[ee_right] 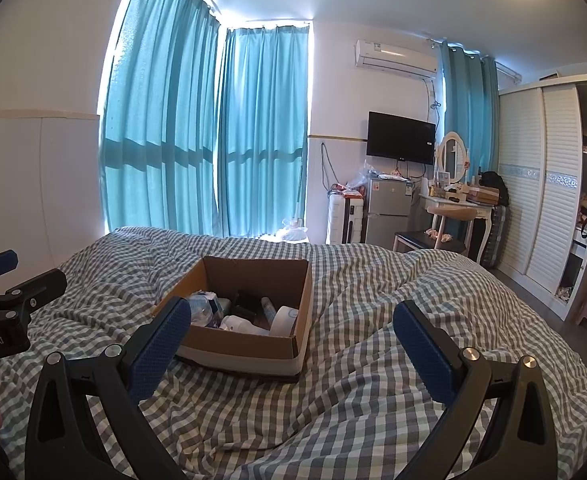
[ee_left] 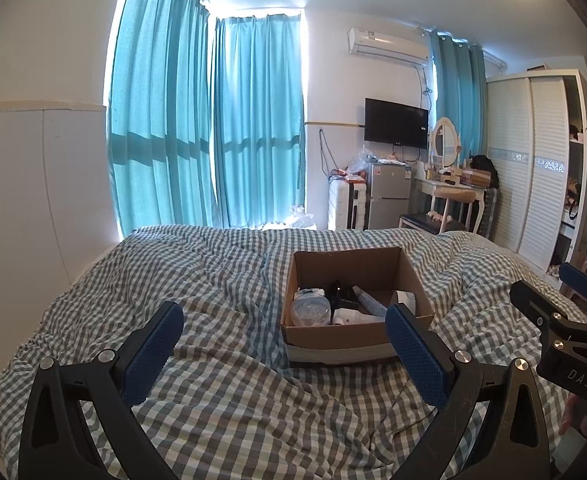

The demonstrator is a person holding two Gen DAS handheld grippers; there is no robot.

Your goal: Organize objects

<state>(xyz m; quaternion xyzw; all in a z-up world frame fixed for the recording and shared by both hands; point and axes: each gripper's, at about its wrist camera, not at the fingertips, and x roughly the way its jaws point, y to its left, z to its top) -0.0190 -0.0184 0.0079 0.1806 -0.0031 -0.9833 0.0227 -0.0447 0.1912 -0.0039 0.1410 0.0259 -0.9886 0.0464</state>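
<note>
Nearest the left wrist camera, the left gripper (ee_left: 283,316) is hanging with its two blue-padded fingers (ee_left: 155,344) spread wide apart, gripping nothing and touching nothing; rumpled checked bedding (ee_left: 213,408) is lying below the gap. In the right wrist view, the right gripper (ee_right: 291,320) is likewise standing wide open over the same bedding (ee_right: 333,400), its blue pads (ee_right: 425,344) pinching nothing. Each tool is showing at the edge of the other's view: the right gripper (ee_left: 565,304) is sitting at the far right of the left camera's picture, and the left gripper (ee_right: 1,292) at the far left of the right camera's.

Just beyond the fingertips, an open cardboard box (ee_left: 349,336) is resting on the bed, slightly right of centre for the left camera and left of centre (ee_right: 253,344) for the right one. Inside it, several objects are lying jumbled together: a clear round container (ee_left: 309,310), a white item (ee_left: 353,316), a black item (ee_left: 339,292), a speckled tube (ee_left: 369,300) and a white roll-like piece (ee_left: 405,300) at the right wall. What each one is cannot be told for certain.

Farther off, past the foot of the bed, a small grey fridge (ee_left: 389,196), a white dressing table (ee_left: 449,188) with an oval mirror (ee_left: 445,140) and a white wardrobe (ee_left: 529,160) are standing along the wall. A television (ee_left: 396,123) and an air conditioner (ee_left: 387,46) are hanging above, and teal curtains (ee_left: 213,120) are glowing with daylight.
</note>
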